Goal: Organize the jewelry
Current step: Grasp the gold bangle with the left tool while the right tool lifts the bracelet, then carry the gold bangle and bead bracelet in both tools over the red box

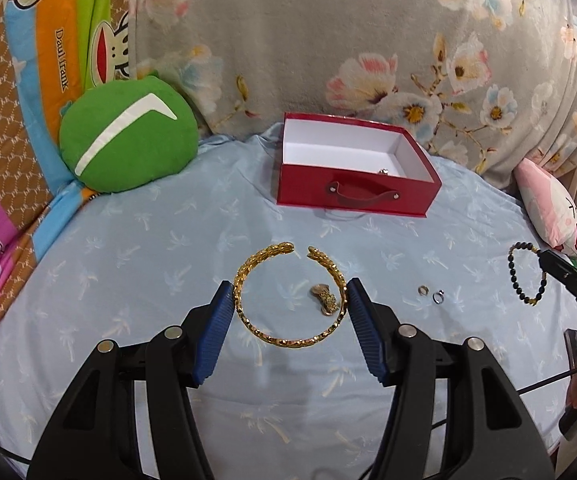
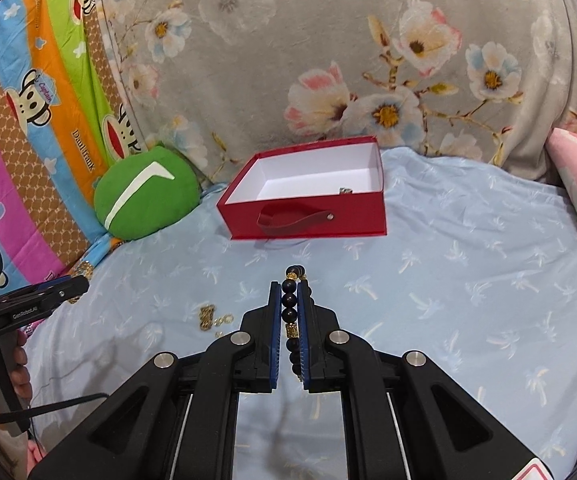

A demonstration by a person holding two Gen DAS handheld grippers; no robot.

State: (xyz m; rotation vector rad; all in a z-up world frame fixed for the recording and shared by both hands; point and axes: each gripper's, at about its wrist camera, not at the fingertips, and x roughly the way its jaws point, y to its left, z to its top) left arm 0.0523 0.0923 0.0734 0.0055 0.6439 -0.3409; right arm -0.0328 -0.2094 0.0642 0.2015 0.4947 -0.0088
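Most of the jewelry is still out on the blue bedsheet (image 1: pixel 128 280). The gold bangle (image 1: pixel 288 296) lies between the spread fingers of the left gripper (image 1: pixel 290 292), not yet pinched, with a small gold piece (image 1: pixel 324 300) inside its loop and two rings (image 1: pixel 430 293) nearby. The right gripper (image 2: pixel 288 312) is clamped on the dark bead bracelet (image 2: pixel 290 308). The red box (image 1: pixel 352 184) sits farther back, holding one small shiny item (image 1: pixel 383 170), possibly a ring.

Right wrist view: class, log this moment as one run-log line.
right gripper: shut on beaded bracelet | left gripper: open around gold bangle | red box: open
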